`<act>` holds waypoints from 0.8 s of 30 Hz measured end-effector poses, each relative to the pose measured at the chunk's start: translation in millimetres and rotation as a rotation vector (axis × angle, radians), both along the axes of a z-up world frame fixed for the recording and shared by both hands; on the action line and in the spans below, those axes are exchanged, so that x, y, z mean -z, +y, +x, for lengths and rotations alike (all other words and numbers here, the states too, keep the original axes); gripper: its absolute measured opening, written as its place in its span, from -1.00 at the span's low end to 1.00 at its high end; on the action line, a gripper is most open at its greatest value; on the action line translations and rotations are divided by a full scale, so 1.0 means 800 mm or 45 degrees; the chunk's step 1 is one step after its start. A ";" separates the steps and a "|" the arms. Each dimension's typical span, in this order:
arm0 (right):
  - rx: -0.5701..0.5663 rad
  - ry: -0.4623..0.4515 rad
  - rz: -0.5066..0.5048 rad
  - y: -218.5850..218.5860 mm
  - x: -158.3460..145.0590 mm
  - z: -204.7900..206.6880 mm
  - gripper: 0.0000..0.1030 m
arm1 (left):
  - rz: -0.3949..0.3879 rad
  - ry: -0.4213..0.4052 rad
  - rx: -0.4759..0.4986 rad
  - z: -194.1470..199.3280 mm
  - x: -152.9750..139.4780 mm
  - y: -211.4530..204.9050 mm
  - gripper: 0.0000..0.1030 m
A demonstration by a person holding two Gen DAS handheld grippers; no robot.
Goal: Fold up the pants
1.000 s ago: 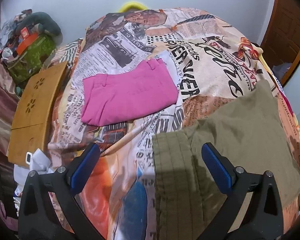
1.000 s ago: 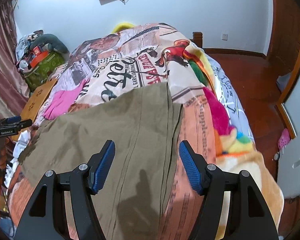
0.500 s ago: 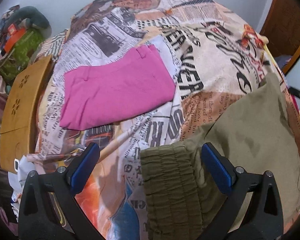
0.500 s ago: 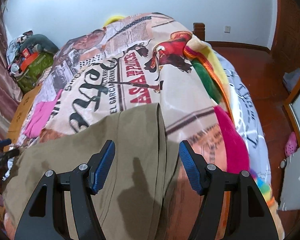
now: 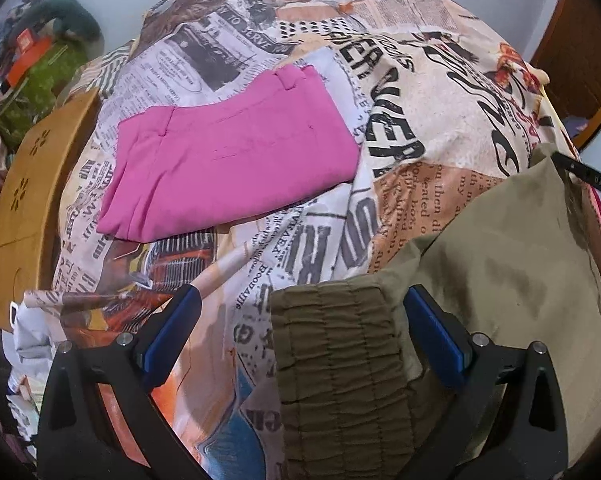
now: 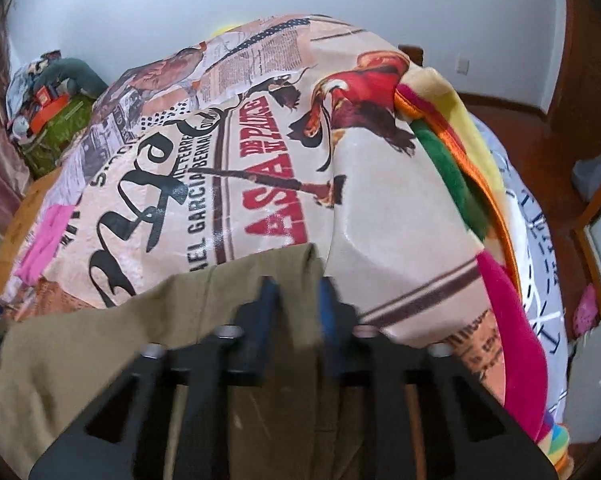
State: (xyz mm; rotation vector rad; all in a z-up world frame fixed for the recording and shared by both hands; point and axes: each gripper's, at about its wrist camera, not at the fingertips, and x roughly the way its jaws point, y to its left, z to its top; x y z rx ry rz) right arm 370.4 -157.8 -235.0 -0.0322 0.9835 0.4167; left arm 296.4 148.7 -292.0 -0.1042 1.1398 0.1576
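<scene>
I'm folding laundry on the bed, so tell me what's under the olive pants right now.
The olive pants lie straight on the newspaper-print blanket, which shows all around them. Whatever sits under their middle is covered. The pink pants lie apart, farther up the blanket.

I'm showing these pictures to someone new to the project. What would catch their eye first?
Probably the loud newspaper-print blanket covering the whole bed, then the folded pink pants lying flat on it toward the far left. Nearest the cameras, the olive pants lie spread, their leg end pinched in the right gripper.
</scene>
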 end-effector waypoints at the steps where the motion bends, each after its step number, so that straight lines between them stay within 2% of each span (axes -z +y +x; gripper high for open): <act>1: -0.008 -0.014 -0.005 -0.001 -0.001 -0.001 -0.90 | -0.003 -0.004 -0.008 -0.001 0.000 0.002 1.00; 5: 0.008 -0.109 -0.065 -0.003 -0.009 -0.006 -0.95 | 0.026 -0.020 -0.021 -0.003 -0.003 0.002 1.00; 8: 0.027 -0.131 -0.099 -0.003 -0.009 -0.004 -0.95 | 0.073 -0.043 -0.031 -0.005 -0.007 0.000 1.00; 12: 0.029 -0.126 -0.165 0.004 -0.006 0.001 -0.95 | 0.075 -0.051 -0.048 -0.007 -0.009 0.003 1.00; 15: 0.052 -0.060 -0.150 0.002 -0.013 0.008 -0.94 | 0.076 -0.036 -0.050 -0.007 -0.012 0.003 1.00; 18: 0.063 -0.043 -0.122 -0.001 -0.031 0.004 -0.76 | 0.135 -0.085 -0.028 -0.013 -0.035 -0.004 0.98; 19: 0.044 -0.045 -0.097 -0.002 -0.040 -0.001 -0.61 | 0.159 -0.112 -0.023 -0.015 -0.044 -0.006 0.98; 20: 0.023 -0.046 -0.072 -0.003 -0.049 -0.007 -0.35 | 0.176 -0.138 -0.019 -0.017 -0.053 -0.008 0.98; 22: -0.011 -0.063 -0.036 0.002 -0.065 -0.021 -0.04 | 0.174 -0.174 -0.006 -0.018 -0.068 -0.010 0.98; 24: -0.068 -0.070 -0.013 0.011 -0.077 -0.033 0.06 | 0.151 -0.197 0.010 -0.016 -0.080 -0.012 0.98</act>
